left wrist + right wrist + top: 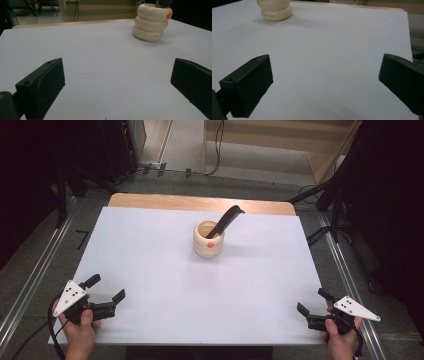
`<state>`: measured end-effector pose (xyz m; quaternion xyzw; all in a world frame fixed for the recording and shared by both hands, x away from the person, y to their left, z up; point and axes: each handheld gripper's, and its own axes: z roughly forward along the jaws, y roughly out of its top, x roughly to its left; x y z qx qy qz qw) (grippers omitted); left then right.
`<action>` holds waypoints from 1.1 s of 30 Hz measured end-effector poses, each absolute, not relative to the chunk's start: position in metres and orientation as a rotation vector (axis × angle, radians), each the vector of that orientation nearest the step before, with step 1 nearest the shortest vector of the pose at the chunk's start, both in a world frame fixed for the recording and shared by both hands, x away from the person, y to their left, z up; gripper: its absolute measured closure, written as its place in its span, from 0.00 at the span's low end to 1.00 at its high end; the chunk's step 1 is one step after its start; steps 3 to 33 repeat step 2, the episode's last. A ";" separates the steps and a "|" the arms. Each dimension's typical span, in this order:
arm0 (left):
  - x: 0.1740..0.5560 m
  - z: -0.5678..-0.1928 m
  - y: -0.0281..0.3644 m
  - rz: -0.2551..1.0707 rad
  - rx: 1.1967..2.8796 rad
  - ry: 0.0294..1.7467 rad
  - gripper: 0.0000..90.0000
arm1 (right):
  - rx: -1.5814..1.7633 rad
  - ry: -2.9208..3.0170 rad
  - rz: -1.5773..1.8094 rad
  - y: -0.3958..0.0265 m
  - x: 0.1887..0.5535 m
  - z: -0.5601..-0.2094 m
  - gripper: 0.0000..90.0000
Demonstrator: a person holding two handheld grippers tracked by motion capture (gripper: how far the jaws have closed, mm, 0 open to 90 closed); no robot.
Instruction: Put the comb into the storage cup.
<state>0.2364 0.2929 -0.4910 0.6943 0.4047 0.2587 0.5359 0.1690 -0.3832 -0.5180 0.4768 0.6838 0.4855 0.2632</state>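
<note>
Now, holder: a cream ribbed holder [208,239] of three stacked rings stands upright on the white table [150,270], a little beyond the middle and slightly to my right of centre, with a small orange tag on the rim facing me
Black tool: a black tool [226,220] stands in the holder with its lower end inside; I cannot tell what kind of tool it is
Long axis: the tool's length runs on a slant, leaning from the holder's mouth up and away toward the far right corner of the table, its rounded free end well above the rim
My left gripper: my left gripper [106,288] sits at the near left corner of the table, held in my left hand [80,327]; its two black jaws stand wide apart with bare white table between them
My right gripper: my right gripper [315,301] sits at the near right corner, held in my right hand [340,340]; its jaws are likewise spread wide and grip nothing
Spacing: both grippers are well apart from the holder, which stands between and beyond them
Left gripper view: the holder [152,22] appears at upper right
Right gripper view: the holder's lower rings [276,10] appear at upper left
</note>
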 end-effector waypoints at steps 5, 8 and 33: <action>0.237 -0.491 0.294 0.605 1.647 0.967 0.00 | 1.283 1.839 1.293 -0.382 0.171 -0.517 0.00; 0.237 -0.491 0.294 0.605 1.647 0.967 0.00 | 1.283 1.839 1.293 -0.382 0.171 -0.517 0.00; 0.237 -0.491 0.294 0.605 1.647 0.967 0.00 | 1.283 1.839 1.293 -0.382 0.171 -0.517 0.00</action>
